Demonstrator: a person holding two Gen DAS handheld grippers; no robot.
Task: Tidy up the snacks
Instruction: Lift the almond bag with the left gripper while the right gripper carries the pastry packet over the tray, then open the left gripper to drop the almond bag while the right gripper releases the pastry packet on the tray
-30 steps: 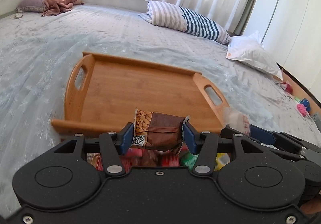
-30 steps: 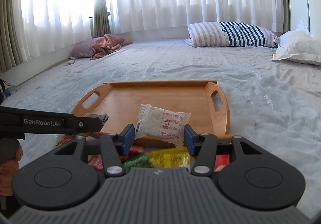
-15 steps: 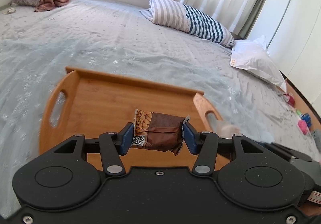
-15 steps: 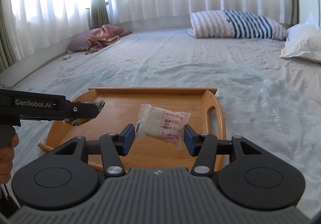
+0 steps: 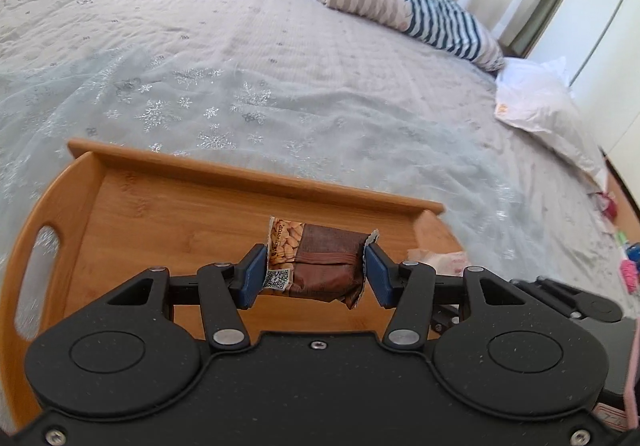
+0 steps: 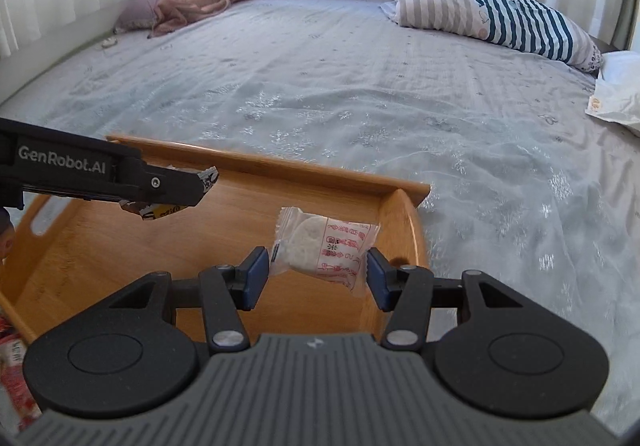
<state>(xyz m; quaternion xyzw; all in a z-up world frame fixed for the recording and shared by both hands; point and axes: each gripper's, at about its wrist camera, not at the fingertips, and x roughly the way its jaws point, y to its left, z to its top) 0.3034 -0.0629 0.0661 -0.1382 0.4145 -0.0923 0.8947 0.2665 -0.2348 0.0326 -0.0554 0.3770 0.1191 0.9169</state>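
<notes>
A wooden tray (image 5: 168, 202) with cut-out handles lies on the bed, also in the right wrist view (image 6: 256, 222). My left gripper (image 5: 316, 274) is shut on a brown almond snack bar (image 5: 320, 266) and holds it over the tray's right half. My right gripper (image 6: 318, 272) is shut on a clear packet with a white rice cracker (image 6: 324, 246), above the tray's right end. The left gripper (image 6: 200, 186) shows from the side in the right wrist view, over the tray's left part. The cracker packet (image 5: 440, 260) peeks out in the left wrist view.
The bed has a pale blue snowflake cover (image 5: 280, 86). A striped pillow (image 6: 492, 14), a white pillow (image 5: 540, 110) and a pink blanket (image 6: 192, 2) lie at the far side. Red snack packets (image 6: 12, 362) lie near the tray's front left corner.
Both grippers have moved forward from the snack pile to over the tray, each still holding its snack. The loose snack pile has dropped out of view below them.
</notes>
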